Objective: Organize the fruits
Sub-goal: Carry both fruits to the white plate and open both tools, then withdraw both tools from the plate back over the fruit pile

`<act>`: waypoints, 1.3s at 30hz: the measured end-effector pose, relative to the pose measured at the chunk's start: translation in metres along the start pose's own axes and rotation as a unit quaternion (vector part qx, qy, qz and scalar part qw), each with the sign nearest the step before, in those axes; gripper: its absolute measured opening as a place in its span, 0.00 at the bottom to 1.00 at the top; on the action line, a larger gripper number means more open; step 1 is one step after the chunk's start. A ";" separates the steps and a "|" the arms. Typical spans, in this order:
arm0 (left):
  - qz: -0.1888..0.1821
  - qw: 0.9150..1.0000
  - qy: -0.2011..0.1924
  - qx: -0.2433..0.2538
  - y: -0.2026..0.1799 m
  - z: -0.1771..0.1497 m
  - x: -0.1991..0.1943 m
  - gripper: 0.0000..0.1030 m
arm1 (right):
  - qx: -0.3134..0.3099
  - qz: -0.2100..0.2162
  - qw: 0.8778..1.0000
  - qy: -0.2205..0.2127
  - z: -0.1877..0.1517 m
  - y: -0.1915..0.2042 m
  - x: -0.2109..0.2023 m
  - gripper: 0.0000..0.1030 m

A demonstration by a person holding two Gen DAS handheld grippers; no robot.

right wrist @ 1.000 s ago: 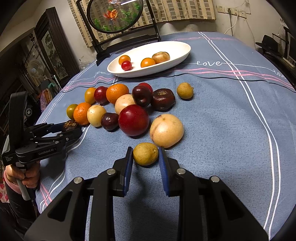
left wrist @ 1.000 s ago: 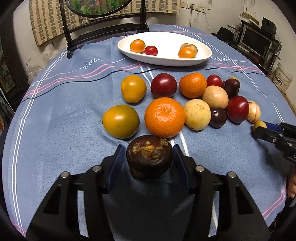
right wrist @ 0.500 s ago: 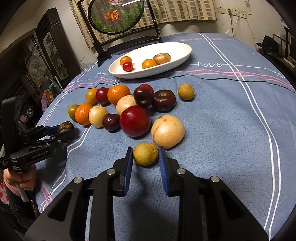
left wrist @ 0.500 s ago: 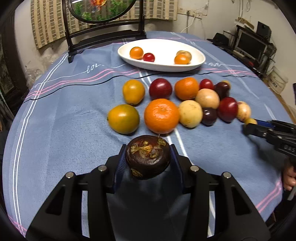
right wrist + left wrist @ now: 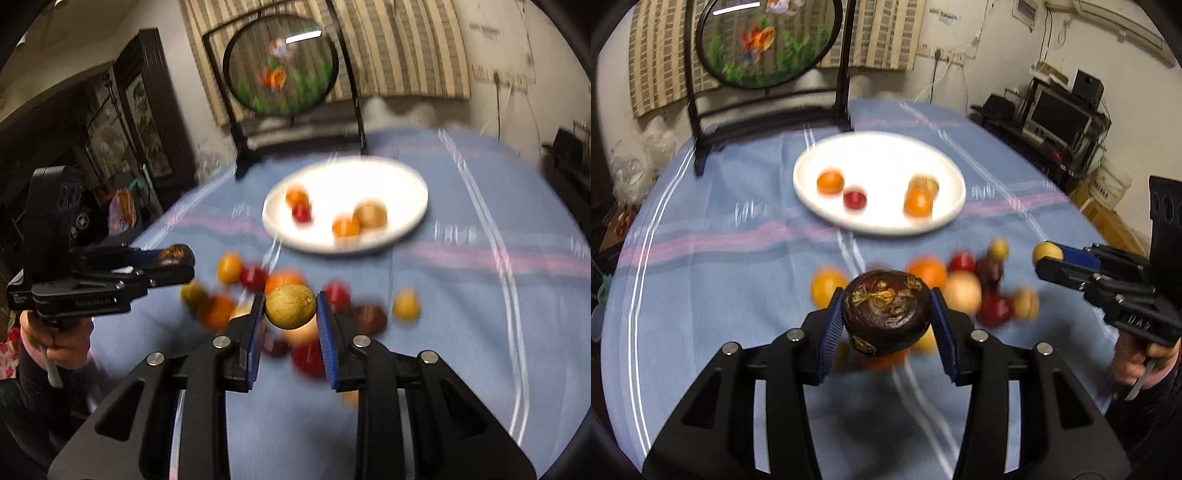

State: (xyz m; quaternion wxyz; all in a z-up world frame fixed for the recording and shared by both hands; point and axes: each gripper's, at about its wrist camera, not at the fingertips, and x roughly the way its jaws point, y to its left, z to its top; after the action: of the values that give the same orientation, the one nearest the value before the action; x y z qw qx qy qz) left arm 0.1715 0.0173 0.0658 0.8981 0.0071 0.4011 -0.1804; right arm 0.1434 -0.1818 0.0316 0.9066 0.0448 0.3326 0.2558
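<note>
My left gripper (image 5: 886,317) is shut on a dark brown mangosteen (image 5: 885,312) and holds it in the air above the fruit pile (image 5: 960,291). My right gripper (image 5: 290,314) is shut on a small yellow-green fruit (image 5: 290,306), also lifted above the pile (image 5: 258,291). The white oval plate (image 5: 886,155) lies farther back and holds several small fruits. The right gripper shows at the right of the left wrist view (image 5: 1049,258), and the left gripper at the left of the right wrist view (image 5: 173,264). Both views are blurred by motion.
A blue tablecloth (image 5: 701,295) with pink and white stripes covers the round table. A round fish picture on a black stand (image 5: 768,40) stands at the table's far edge. Shelves with electronics (image 5: 1060,110) stand to the right.
Both grippers have lifted their fruits off the cloth and risen well above the pile. The plate now sits nearer the middle of both views.
</note>
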 end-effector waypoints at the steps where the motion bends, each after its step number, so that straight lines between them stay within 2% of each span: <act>1: 0.001 1.000 -0.003 -0.004 0.002 0.014 0.005 0.45 | 0.004 -0.001 1.000 -0.002 0.013 -0.004 0.009 0.27; 3: 0.014 1.000 -0.011 -0.014 0.008 0.044 0.020 0.45 | 0.015 -0.007 1.000 -0.002 0.035 -0.013 0.027 0.27; 6: 0.042 0.999 -0.016 -0.017 0.016 0.079 0.054 0.45 | 0.002 -0.038 0.999 -0.001 0.066 -0.024 0.069 0.27; 9: 0.057 0.998 -0.008 -0.031 0.026 0.099 0.090 0.45 | -0.020 -0.057 0.998 0.015 0.083 -0.033 0.109 0.27; 14: 0.072 0.997 0.014 -0.038 0.037 0.117 0.137 0.45 | -0.038 -0.056 0.996 0.064 0.090 -0.044 0.162 0.27; 20: 0.080 0.996 0.026 -0.028 0.037 0.121 0.166 0.45 | -0.063 -0.060 0.994 0.071 0.088 -0.041 0.175 0.27; 25: 0.114 0.993 0.017 0.004 0.028 0.122 0.178 0.45 | -0.074 -0.053 0.992 0.087 0.087 -0.041 0.187 0.27; 29: 0.118 0.993 0.016 0.021 0.020 0.124 0.179 0.47 | -0.079 -0.053 0.991 0.093 0.089 -0.038 0.189 0.34; 34: 0.110 0.994 0.006 0.007 0.023 0.124 0.160 0.56 | -0.076 -0.052 0.992 0.090 0.089 -0.039 0.171 0.35; 36: 0.116 0.993 -0.014 0.005 0.023 0.121 0.140 0.72 | -0.066 -0.050 0.993 0.078 0.087 -0.041 0.153 0.35; 37: 0.121 0.992 -0.022 0.004 0.023 0.119 0.130 0.76 | -0.060 -0.048 0.994 0.072 0.086 -0.042 0.142 0.35; 39: 0.126 0.991 -0.038 0.003 0.019 0.110 0.105 0.89 | -0.055 -0.050 0.996 0.057 0.082 -0.043 0.120 0.41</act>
State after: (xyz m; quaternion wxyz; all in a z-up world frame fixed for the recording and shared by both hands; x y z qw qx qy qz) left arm 0.3214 -0.0156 0.0617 0.9282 0.0533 0.3621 -0.0669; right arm 0.2915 -0.1526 0.0145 0.8986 -0.0361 0.3715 0.2305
